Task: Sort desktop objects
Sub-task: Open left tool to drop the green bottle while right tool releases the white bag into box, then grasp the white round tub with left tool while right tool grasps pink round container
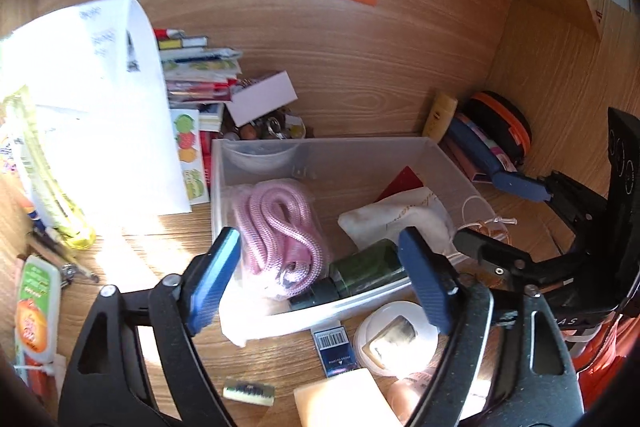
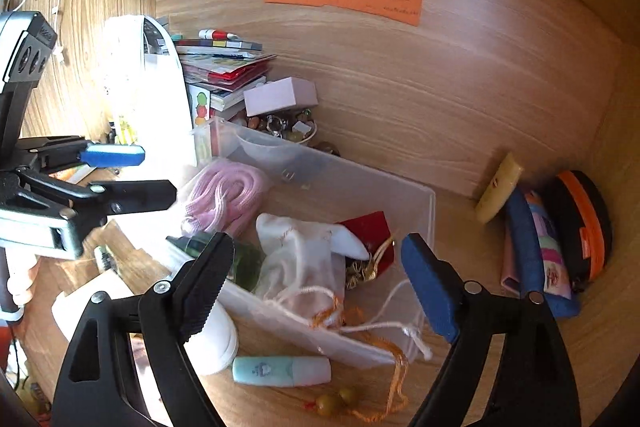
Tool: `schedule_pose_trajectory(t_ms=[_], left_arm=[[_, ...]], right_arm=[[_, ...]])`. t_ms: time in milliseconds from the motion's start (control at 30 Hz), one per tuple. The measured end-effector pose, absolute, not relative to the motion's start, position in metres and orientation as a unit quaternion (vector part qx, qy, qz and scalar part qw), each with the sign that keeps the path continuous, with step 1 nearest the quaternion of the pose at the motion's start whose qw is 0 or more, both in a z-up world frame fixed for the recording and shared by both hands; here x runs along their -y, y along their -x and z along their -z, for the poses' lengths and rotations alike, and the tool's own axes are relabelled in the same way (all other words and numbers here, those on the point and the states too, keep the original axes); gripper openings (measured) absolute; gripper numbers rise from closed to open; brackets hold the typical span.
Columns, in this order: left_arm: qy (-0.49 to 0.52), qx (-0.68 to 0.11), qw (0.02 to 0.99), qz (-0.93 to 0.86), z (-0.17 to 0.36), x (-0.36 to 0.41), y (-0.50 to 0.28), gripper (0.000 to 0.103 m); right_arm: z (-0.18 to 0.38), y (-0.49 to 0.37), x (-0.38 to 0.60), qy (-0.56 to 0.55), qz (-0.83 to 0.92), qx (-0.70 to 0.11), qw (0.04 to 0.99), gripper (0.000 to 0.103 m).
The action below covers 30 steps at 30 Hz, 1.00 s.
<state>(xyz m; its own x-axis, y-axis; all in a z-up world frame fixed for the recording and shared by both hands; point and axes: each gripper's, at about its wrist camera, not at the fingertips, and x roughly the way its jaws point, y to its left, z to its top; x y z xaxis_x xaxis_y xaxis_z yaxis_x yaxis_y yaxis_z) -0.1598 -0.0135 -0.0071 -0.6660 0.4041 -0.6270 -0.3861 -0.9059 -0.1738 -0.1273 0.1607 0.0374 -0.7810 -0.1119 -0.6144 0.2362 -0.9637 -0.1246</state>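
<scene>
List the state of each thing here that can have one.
Left gripper: fingers open, nothing between them.
Right gripper: fingers open, nothing held.
Clear bin: no lid on, partly filled.
Pink rope: coiled, in the bin.
White drawstring pouch: in the bin, cord trailing over the rim.
Green bottle: lying on its side in the bin.

Your left gripper (image 1: 320, 279) angles downward with its jaws spread wide and nothing between the pads. Your right gripper (image 2: 320, 287) tilts down likewise, jaws wide apart and empty. The two sit close side by side, apparently not touching each other.
</scene>
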Motion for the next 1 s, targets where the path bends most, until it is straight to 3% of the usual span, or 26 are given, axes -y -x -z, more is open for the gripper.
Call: schedule_pose_trajectory(t_ms=[67, 300, 700, 1000], left_arm=[[0.337, 0.007, 0.207, -0.919, 0.003, 0.015, 0.153, 0.091], [0.303, -0.027, 0.177, -0.936, -0.008, 0.014, 0.126, 0.094], [0.281, -0.011, 0.150, -0.948, -0.021, 0.040, 0.085, 0.094], [0.305, -0.022, 0.138, -0.942, 0.004, 0.051, 0.055, 0.095]], right_arm=[[-0.038, 0.122, -0.163, -0.319, 0.938, -0.094, 0.093, 0.084], [-0.039, 0.100, -0.169, -0.315, 0.942, -0.081, 0.087, 0.084], [-0.041, 0.063, -0.195, -0.311, 0.946, -0.048, 0.078, 0.084], [-0.026, 0.034, -0.199, -0.322, 0.943, -0.044, 0.076, 0.084]])
